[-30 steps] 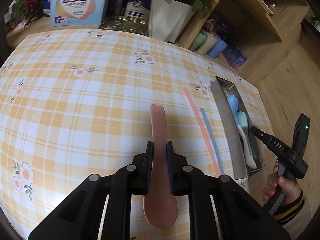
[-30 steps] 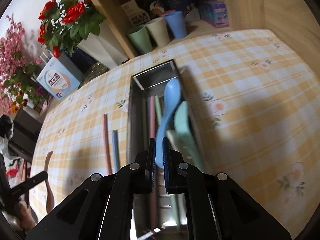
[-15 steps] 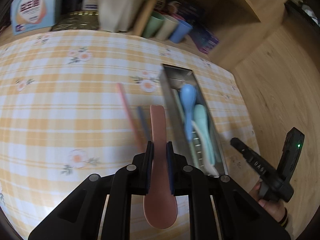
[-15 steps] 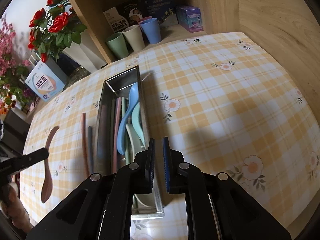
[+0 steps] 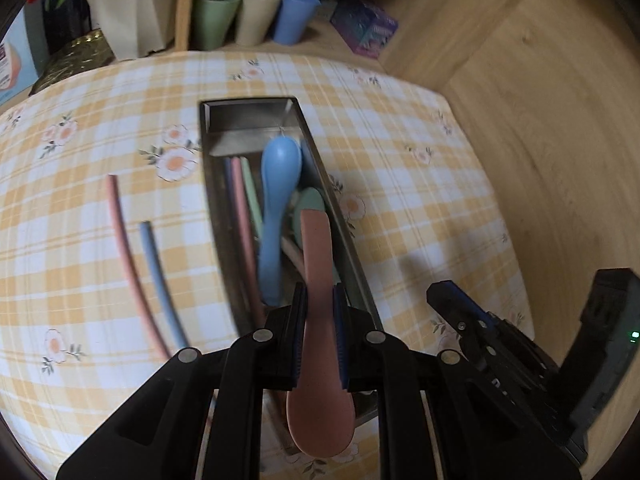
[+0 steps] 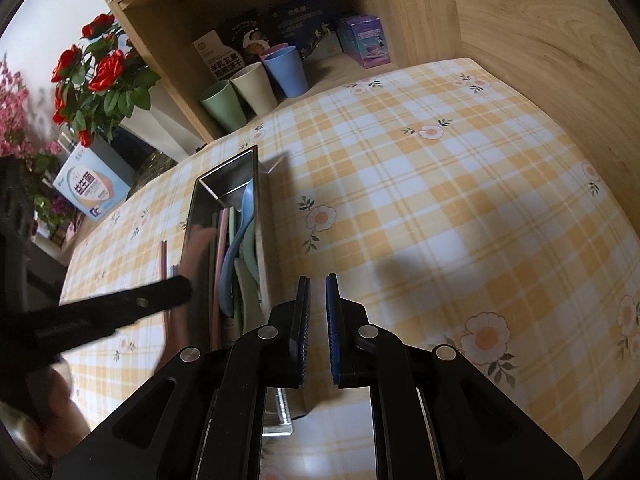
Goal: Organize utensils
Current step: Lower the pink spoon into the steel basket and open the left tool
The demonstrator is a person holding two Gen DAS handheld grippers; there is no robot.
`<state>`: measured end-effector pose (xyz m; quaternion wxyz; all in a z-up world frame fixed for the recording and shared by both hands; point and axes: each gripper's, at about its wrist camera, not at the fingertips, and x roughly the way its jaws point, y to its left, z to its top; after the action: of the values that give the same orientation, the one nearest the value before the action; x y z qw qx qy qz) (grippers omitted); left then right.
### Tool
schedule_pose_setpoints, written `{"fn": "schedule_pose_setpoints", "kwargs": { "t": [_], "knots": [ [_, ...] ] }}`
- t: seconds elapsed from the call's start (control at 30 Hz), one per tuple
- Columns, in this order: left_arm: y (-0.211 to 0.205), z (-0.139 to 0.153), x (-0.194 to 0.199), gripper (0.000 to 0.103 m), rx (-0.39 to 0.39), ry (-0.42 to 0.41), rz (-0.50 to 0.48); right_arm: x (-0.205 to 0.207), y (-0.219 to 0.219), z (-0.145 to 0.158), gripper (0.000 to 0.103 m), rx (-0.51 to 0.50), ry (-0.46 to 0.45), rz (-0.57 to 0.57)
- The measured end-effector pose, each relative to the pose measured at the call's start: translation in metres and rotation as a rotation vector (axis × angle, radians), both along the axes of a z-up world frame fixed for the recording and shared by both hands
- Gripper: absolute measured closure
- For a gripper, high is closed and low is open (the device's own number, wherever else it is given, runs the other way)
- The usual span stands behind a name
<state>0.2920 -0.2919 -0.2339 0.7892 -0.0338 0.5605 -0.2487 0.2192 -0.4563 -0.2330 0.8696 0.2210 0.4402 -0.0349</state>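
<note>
My left gripper (image 5: 320, 300) is shut on a pink spoon (image 5: 318, 320), held lengthwise over the near end of the metal tray (image 5: 248, 114). The tray holds a blue spoon (image 5: 276, 208), a green spoon (image 5: 310, 204) and several chopsticks. A pink chopstick (image 5: 124, 252) and a blue chopstick (image 5: 160, 276) lie on the tablecloth left of the tray. My right gripper (image 6: 318, 292) is nearly shut and empty, above the cloth just right of the tray (image 6: 224, 178). It also shows in the left wrist view (image 5: 440, 296).
Three cups (image 6: 256, 88) stand on the shelf behind the table, with boxes (image 6: 364, 40) beside them. A white pot of red roses (image 6: 100, 76) and a blue box (image 6: 90, 190) stand at the back left. A wooden wall runs along the right.
My left gripper has carried the pink spoon rightward from the open cloth to above the tray. My right gripper has drawn back and right, off the tray.
</note>
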Motion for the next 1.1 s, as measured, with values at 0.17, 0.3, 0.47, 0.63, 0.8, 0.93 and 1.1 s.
{"fn": "schedule_pose_setpoints", "kwargs": {
  "t": [0.17, 0.3, 0.47, 0.63, 0.8, 0.93, 1.1],
  "knots": [
    [-0.012, -0.016, 0.007, 0.09, 0.035, 0.03, 0.037, -0.002, -0.007, -0.006, 0.094, 0.015, 0.003, -0.007],
    [-0.015, -0.02, 0.013, 0.09, 0.025, 0.048, 0.085, -0.004, -0.01, -0.007, 0.094, 0.021, 0.002, -0.012],
    [-0.018, -0.024, 0.015, 0.09, 0.003, 0.084, 0.112, -0.004, -0.015, -0.007, 0.094, 0.021, -0.001, -0.02],
    [-0.02, -0.029, 0.009, 0.09, -0.017, 0.124, 0.087, -0.004, -0.015, -0.007, 0.094, 0.02, 0.0, -0.025],
    [-0.012, -0.019, 0.006, 0.075, -0.043, 0.124, 0.066, -0.005, -0.011, -0.002, 0.094, 0.014, -0.003, -0.024],
    [-0.002, -0.002, 0.005, 0.073, -0.074, 0.085, 0.047, -0.005, -0.005, 0.002, 0.094, 0.01, -0.005, -0.016],
    [0.023, 0.024, 0.009, 0.073, -0.102, 0.005, 0.048, -0.005, 0.005, 0.01, 0.094, -0.004, -0.009, 0.002]
  ]
}}
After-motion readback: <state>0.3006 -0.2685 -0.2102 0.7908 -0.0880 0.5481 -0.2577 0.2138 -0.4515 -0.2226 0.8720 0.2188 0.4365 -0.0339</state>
